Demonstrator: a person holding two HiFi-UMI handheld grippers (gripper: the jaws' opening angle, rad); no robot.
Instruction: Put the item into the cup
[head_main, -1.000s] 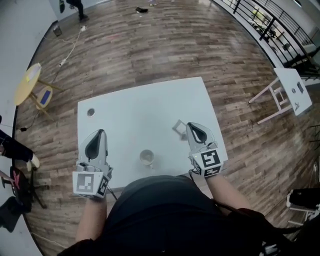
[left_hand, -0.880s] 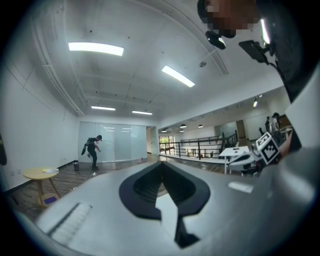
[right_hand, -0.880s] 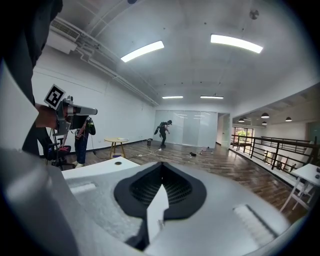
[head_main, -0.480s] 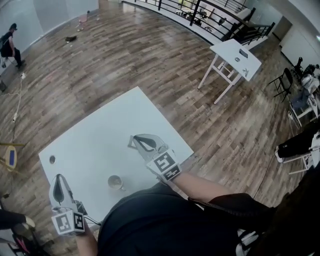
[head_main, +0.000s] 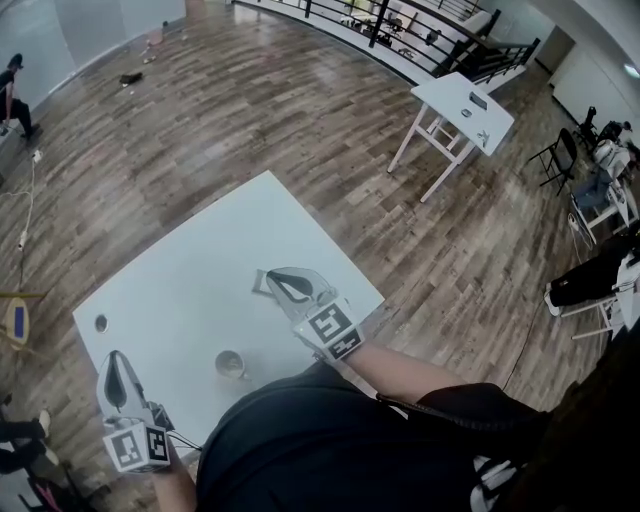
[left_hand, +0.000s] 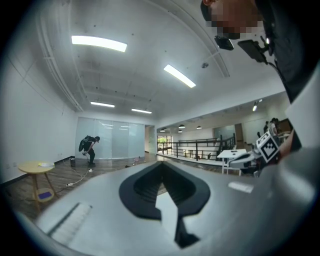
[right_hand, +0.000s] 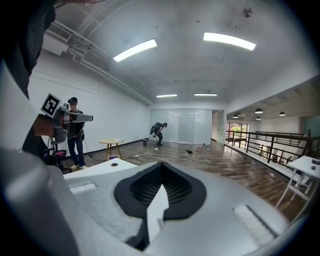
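Left tongs (head_main: 114, 358) and right tongs (head_main: 276, 278) both closed, empty. The item (head_main: 261, 286), near the bench's (head_main: 200, 270) right edge, looks flat and light, so pinch its rim.

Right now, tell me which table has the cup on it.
The large white table in the foreground; the cup stands near its front edge. The smaller white table stands off by the railing.

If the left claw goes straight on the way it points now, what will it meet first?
Probably nothing: the left claw points level across a corner of the white table, and its own view shows only open floor ahead. The cup stands off to its right.
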